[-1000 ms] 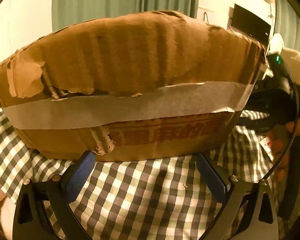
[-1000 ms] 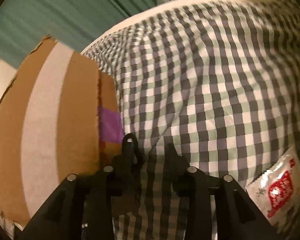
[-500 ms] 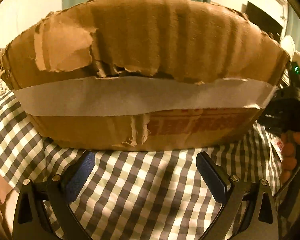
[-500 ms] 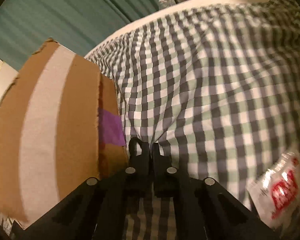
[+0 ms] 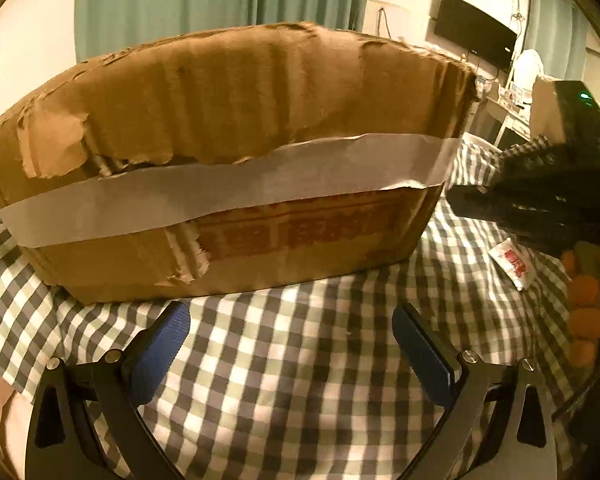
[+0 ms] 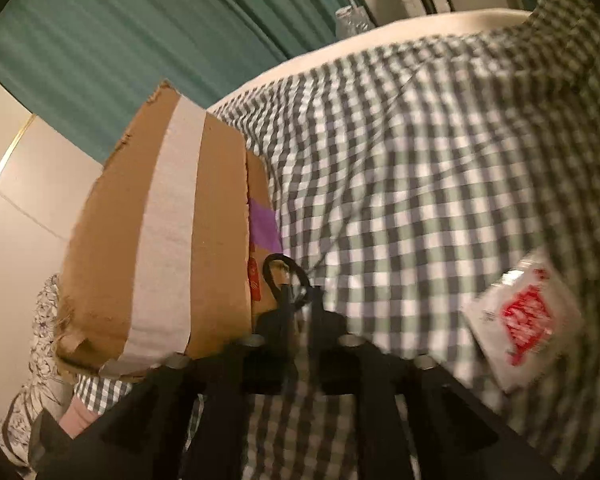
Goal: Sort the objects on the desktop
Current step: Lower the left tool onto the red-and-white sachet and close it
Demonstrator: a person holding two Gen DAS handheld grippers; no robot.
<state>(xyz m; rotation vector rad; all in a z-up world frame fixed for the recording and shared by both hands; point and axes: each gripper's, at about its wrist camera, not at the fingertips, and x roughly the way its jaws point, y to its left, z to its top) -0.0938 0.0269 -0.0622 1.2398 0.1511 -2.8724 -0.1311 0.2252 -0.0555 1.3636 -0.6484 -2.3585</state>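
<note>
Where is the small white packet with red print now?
In the right wrist view the white packet lies on the checkered cloth, right of the shut right claw, well apart from the cardboard box.

Checked cloth (image 5: 300,360) under torn cardboard box (image 5: 228,128) and, seemingly, 1 sachet (image 6: 520,320).

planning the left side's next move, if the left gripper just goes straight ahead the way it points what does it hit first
Most likely the cardboard box: the open left gripper faces its taped side across bare checked cloth, with nothing between, though depth is hard to judge.
</note>
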